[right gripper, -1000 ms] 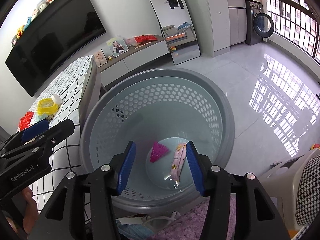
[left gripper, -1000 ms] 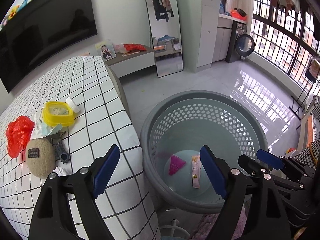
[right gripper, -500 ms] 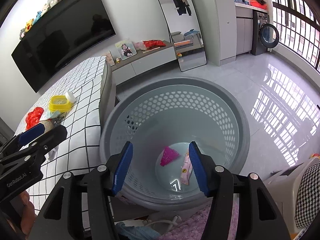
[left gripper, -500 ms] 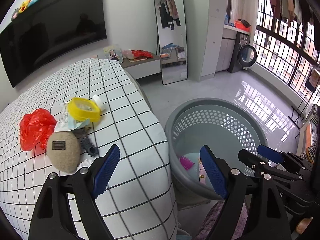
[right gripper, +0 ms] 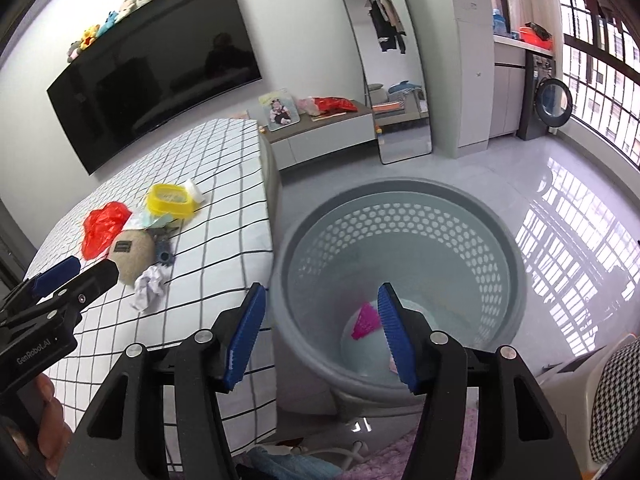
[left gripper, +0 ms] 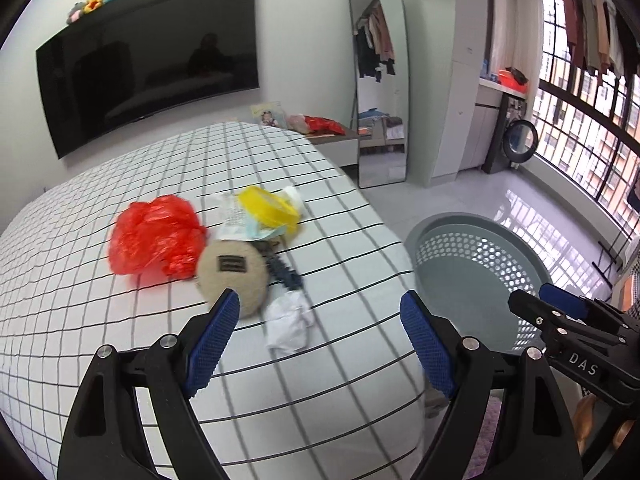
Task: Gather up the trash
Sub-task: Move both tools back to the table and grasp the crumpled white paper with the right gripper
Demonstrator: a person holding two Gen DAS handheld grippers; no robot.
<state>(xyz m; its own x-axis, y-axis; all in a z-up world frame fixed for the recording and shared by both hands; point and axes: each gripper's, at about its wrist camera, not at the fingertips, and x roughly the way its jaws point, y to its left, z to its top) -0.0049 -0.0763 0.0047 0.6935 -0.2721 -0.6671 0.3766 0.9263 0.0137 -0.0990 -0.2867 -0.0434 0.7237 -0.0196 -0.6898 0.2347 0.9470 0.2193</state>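
On the white checked bed [left gripper: 100, 340] lies a pile: a red plastic bag [left gripper: 154, 236], a yellow tub [left gripper: 268, 206], a beige round pouch [left gripper: 232, 266], a dark toothed thing [left gripper: 286, 272] and a crumpled white paper [left gripper: 288, 320]. My left gripper [left gripper: 320, 320] hangs open and empty above the bed's near edge, with the paper just beyond its fingertips. My right gripper [right gripper: 320, 300] is open and empty over the near rim of the grey perforated basket [right gripper: 400, 188]. A pink wrapper [right gripper: 366, 322] lies at the basket's bottom; a second one is mostly hidden by the right finger.
The basket [left gripper: 480, 224] stands on the floor beside the bed. A wall TV [left gripper: 152, 52], a standing mirror [left gripper: 380, 80] and a low cabinet [right gripper: 320, 128] are behind. A purple rug [right gripper: 400, 452] and a houndstooth seat [right gripper: 616, 400] lie close by.
Both grippers rose and swung left, from over the basket toward the bed. The trash pile now sits ahead of the left gripper. The right jaws stand slightly wider.
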